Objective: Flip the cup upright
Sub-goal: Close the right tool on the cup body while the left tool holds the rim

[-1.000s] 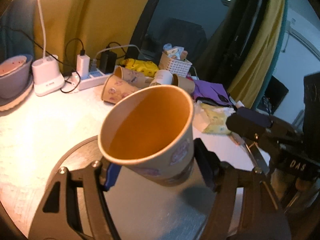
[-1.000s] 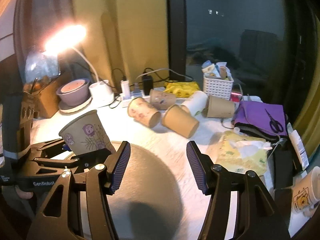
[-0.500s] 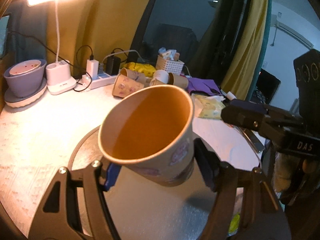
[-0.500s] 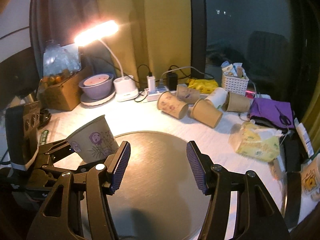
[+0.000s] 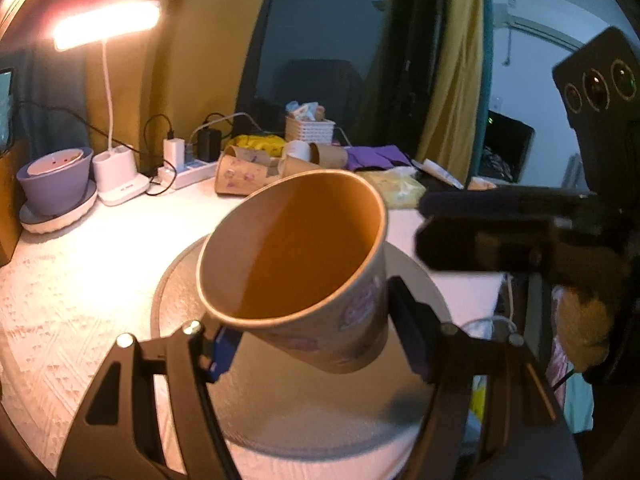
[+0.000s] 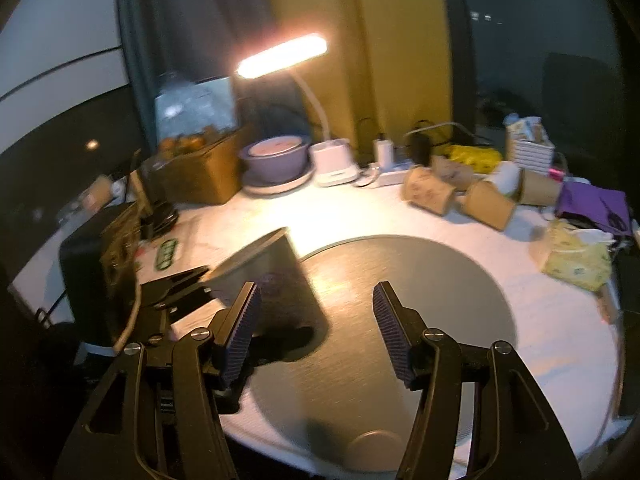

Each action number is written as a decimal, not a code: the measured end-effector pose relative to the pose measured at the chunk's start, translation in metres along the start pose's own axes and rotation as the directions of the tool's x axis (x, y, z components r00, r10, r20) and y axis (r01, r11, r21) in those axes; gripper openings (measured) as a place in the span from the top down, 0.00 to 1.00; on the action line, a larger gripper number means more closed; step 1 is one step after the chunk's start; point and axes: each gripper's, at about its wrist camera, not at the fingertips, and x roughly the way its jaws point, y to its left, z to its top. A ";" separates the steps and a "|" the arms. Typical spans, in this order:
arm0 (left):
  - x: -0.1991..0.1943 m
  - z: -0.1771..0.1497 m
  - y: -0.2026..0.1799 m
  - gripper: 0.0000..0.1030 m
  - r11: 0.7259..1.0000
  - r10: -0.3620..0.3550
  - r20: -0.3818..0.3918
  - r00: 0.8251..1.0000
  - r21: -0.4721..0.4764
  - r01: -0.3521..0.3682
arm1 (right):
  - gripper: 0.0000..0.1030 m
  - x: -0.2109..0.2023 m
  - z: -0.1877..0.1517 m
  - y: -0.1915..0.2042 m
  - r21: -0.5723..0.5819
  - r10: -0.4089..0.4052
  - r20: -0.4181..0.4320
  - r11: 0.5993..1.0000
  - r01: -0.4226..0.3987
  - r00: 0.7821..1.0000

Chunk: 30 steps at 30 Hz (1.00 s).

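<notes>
A brown paper cup with purple flower prints (image 5: pixel 304 268) is held in my left gripper (image 5: pixel 316 344), which is shut on its lower body. The cup's mouth faces up and tilts toward the camera, above a round grey mat (image 5: pixel 192 280). In the right wrist view the same cup (image 6: pixel 264 276) sits over the mat's left edge (image 6: pixel 420 280), with the left gripper's body (image 6: pixel 100 276) behind it. My right gripper (image 6: pixel 316 332) is open and empty above the mat, just right of the cup.
Several paper cups lie on their sides at the back (image 6: pixel 472 196). A lit desk lamp (image 6: pixel 288 56), purple bowl (image 6: pixel 276 156), power strip (image 6: pixel 388 176), white basket (image 6: pixel 528 148), yellow tissue pack (image 6: pixel 576 256) and purple cloth (image 6: pixel 592 204) ring the white table.
The left gripper has carried the cup lower toward the mat and further right. Both views have pulled back and higher. The right gripper stays open.
</notes>
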 end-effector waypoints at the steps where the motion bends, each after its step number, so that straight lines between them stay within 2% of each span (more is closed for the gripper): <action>1: -0.001 -0.001 -0.002 0.34 1.000 -0.007 0.000 1.000 0.008 0.007 | 0.41 0.001 -0.003 0.006 -0.014 0.012 -0.006 1.000 -0.012 1.000; 4: -0.007 -0.005 -0.011 0.34 0.999 -0.026 0.003 1.000 0.046 0.026 | 0.40 0.001 -0.010 0.017 -0.040 0.037 -0.019 0.998 -0.038 0.999; 7: -0.012 -0.008 -0.021 0.34 0.996 -0.047 0.001 0.999 0.080 0.047 | 0.28 0.000 -0.016 0.025 -0.064 0.054 -0.030 0.996 -0.056 0.998; 12: -0.020 -0.014 -0.037 0.34 0.985 -0.087 0.009 0.996 0.150 0.085 | 0.28 -0.002 -0.026 0.035 -0.097 0.061 -0.047 0.993 -0.065 0.997; 30: -0.025 -0.024 -0.065 0.34 0.946 -0.145 -0.013 0.989 0.291 0.142 | 0.28 -0.008 -0.044 0.033 -0.129 0.054 -0.074 0.990 -0.064 0.996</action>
